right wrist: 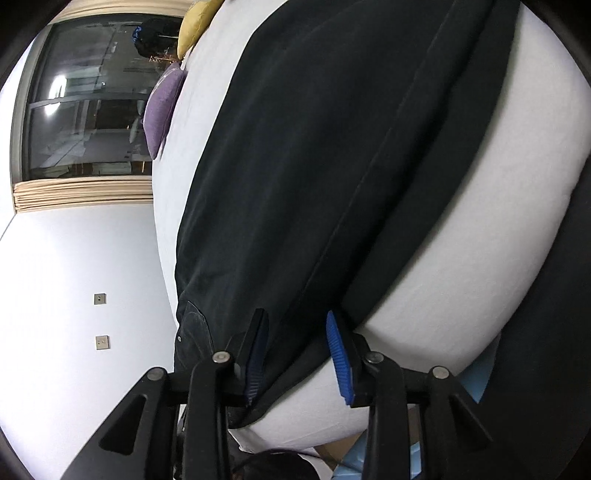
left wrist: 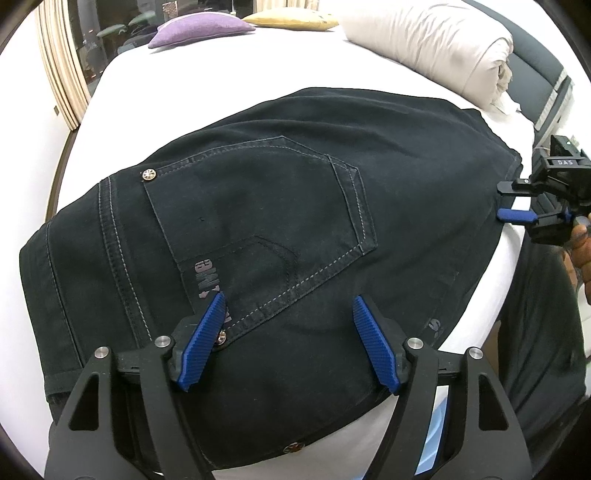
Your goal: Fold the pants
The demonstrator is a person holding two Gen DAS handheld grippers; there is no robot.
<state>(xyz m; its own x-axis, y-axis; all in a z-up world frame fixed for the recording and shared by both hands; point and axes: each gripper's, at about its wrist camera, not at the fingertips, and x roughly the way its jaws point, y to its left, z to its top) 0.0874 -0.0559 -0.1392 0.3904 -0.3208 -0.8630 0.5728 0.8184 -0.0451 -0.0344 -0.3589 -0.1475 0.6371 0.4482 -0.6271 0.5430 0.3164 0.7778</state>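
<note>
Black jeans (left wrist: 280, 206) lie folded on the white bed (left wrist: 207, 81), back pocket up, waistband at the left. My left gripper (left wrist: 288, 306) is open, its blue pads (left wrist: 207, 339) spread just above the pocket's lower corner. My right gripper (left wrist: 498, 199) shows at the jeans' right edge, open, fingers either side of the fabric edge. In the right wrist view the right gripper (right wrist: 295, 321) is open with the edge of the jeans (right wrist: 295, 155) between its blue pads (right wrist: 340, 358), at the mattress edge (right wrist: 461, 229).
A purple cushion (left wrist: 199, 31) and a yellow cushion (left wrist: 291, 18) lie at the far side of the bed. A rolled beige duvet (left wrist: 436, 48) lies at the far right by the dark headboard (left wrist: 539, 85). A window (right wrist: 85, 103) and a white wall (right wrist: 74, 280) stand beyond.
</note>
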